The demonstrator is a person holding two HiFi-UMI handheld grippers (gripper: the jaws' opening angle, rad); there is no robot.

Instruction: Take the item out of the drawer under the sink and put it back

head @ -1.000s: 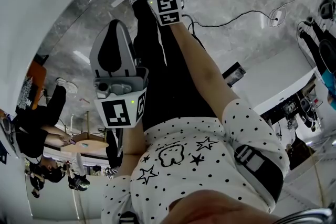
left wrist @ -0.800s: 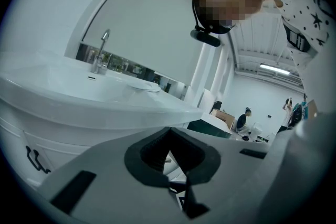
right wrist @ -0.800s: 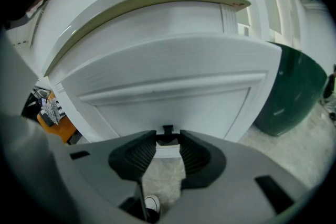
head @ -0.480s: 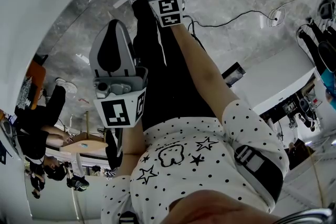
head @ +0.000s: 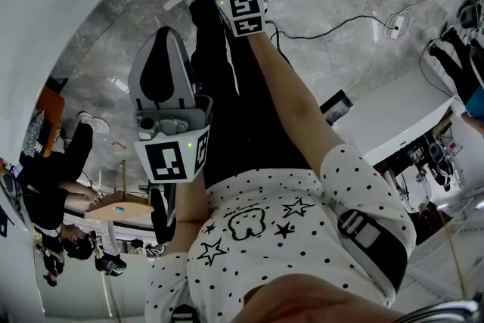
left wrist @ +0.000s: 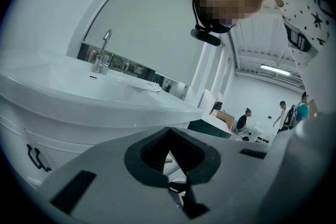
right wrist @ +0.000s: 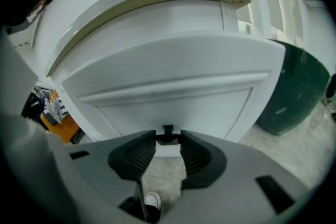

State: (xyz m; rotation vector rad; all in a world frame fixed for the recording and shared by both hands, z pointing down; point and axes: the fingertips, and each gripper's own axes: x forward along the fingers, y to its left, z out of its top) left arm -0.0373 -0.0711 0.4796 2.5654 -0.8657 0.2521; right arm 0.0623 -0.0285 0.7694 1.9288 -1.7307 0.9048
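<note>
Right gripper (right wrist: 168, 140): jaws fairly wide, with a black handle (right wrist: 168, 130) between the tips. Its bar fills the gap and seems to meet both pads. The handle sits at the lower edge of the white drawer front (right wrist: 173, 86).
Drawer interior shows in no view, so the item is hidden.
Shoe (right wrist: 152, 200) below the right jaws, partly cut off by the gripper body.
Left gripper (left wrist: 170, 134): tips together, nothing between them, only a thin slit behind. It points toward the sink (left wrist: 105, 99), apart from it.
Head view: right jaw tips too small to read. A dotted shirt (head: 280, 238) fills the lower half.
Left gripper view alone shows the sink, the tap (left wrist: 103, 50) and a second handle (left wrist: 34, 158), dim near the picture's edge.
Right gripper view alone shows a dark green object (right wrist: 299, 86) right of the cabinet, its far side cut off.
Distant people (left wrist: 244, 120): too small to detail.
</note>
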